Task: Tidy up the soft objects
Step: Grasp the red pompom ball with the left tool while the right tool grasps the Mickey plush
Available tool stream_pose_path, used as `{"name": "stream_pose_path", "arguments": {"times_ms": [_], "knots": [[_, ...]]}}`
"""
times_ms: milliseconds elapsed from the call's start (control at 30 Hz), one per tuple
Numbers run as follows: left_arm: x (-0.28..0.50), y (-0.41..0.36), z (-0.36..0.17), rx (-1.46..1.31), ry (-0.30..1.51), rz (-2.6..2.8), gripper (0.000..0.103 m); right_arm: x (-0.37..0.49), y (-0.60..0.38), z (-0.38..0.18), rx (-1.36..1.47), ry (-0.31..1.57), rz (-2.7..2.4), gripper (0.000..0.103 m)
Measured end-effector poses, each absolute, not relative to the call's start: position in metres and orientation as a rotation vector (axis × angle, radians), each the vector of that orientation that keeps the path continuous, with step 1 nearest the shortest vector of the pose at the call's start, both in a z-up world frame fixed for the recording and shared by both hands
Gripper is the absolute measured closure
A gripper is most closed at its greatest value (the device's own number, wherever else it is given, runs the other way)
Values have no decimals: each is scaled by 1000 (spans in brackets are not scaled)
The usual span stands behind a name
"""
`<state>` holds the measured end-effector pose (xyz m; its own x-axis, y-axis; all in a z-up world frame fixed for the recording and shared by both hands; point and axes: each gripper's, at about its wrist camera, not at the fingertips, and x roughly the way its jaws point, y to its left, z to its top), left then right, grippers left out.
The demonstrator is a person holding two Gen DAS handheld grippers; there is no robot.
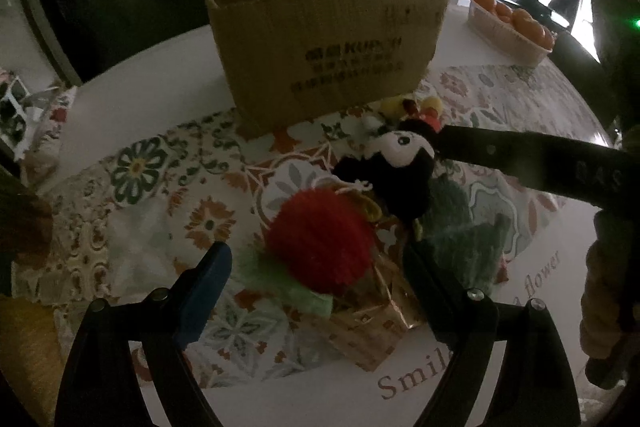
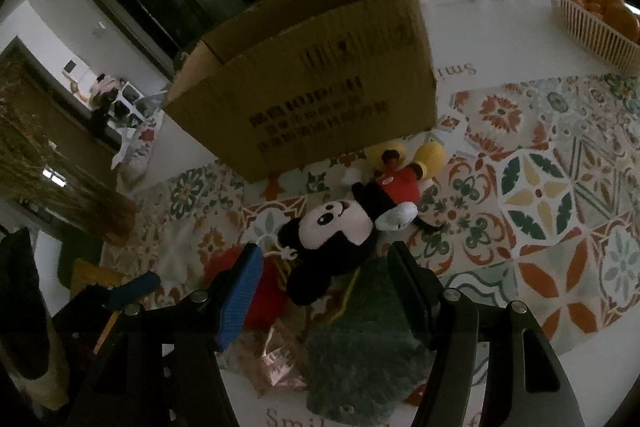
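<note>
Cardboard box (image 1: 320, 43): landmark, open-topped, on patterned cloth.
Mouse plush (image 2: 340, 227): just before box; right gripper (image 2: 320, 267) wide, empty, above it.
Red pom-pom (image 1: 320, 247): nearer than plush; left gripper (image 1: 316, 267) wide, empty, astride.
Step, judged: reaching to pick. Next: lower, close, lift into box.

red pom-pom (image 1: 320, 239), black-and-white Mickey plush (image 2: 340, 231) in red shorts, brown cardboard box (image 1: 324, 39), floral-tile tablecloth (image 2: 540, 187)

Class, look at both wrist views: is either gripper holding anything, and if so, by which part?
Nothing is held. The left gripper stands open over the red pompom toy, and the right gripper stands open over the mouse plush; no fingers press on either.
</note>
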<state>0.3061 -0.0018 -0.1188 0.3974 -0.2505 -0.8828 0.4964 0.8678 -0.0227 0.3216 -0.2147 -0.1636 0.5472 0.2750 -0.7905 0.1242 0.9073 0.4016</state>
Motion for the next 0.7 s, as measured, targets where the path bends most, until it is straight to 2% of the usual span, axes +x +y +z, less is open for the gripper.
{"name": "stream_pose_path", "arguments": {"times_ms": [700], "knots": [[341, -16, -182, 257, 1178, -519, 15, 369, -211, -220, 567, 1096, 57, 37]]}}
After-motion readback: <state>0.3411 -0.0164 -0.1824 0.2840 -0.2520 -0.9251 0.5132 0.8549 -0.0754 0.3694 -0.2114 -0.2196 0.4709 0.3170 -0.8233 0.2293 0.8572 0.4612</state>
